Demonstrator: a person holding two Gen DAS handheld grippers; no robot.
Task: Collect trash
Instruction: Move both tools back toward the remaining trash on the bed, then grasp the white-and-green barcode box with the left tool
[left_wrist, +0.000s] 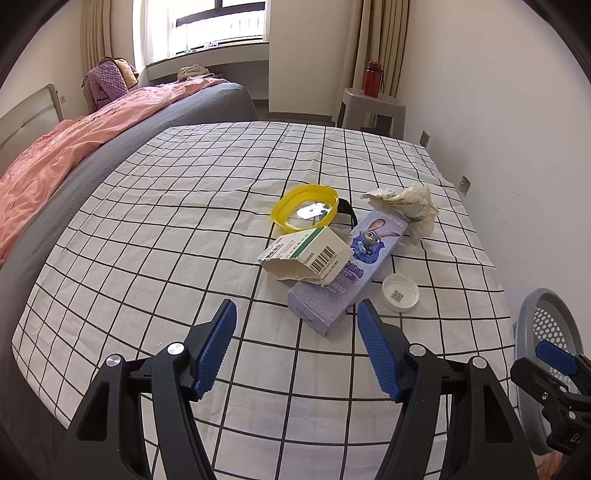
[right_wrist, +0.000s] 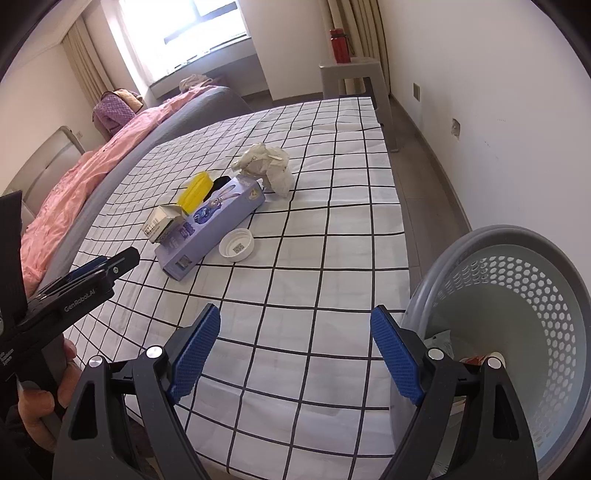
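Bedroom, bright window behind; checked cloth over the table, wrinkled but flat. Trash sits clustered past my left gripper: purple carton lying long, torn white box leaning on top of it, yellow lid behind, crumpled paper at the far end, white cap just beside the carton. Bin stands off the table's near corner by my right gripper.

Both grippers are wide apart and hold nothing.

Risks, as I judge them:
- grabbing the carton tips the white box off, maybe off the table edge
- pads snag the cloth and drag the whole pile
- cap is low and flat; likely to skid away
- paper may spring free over the bin rim
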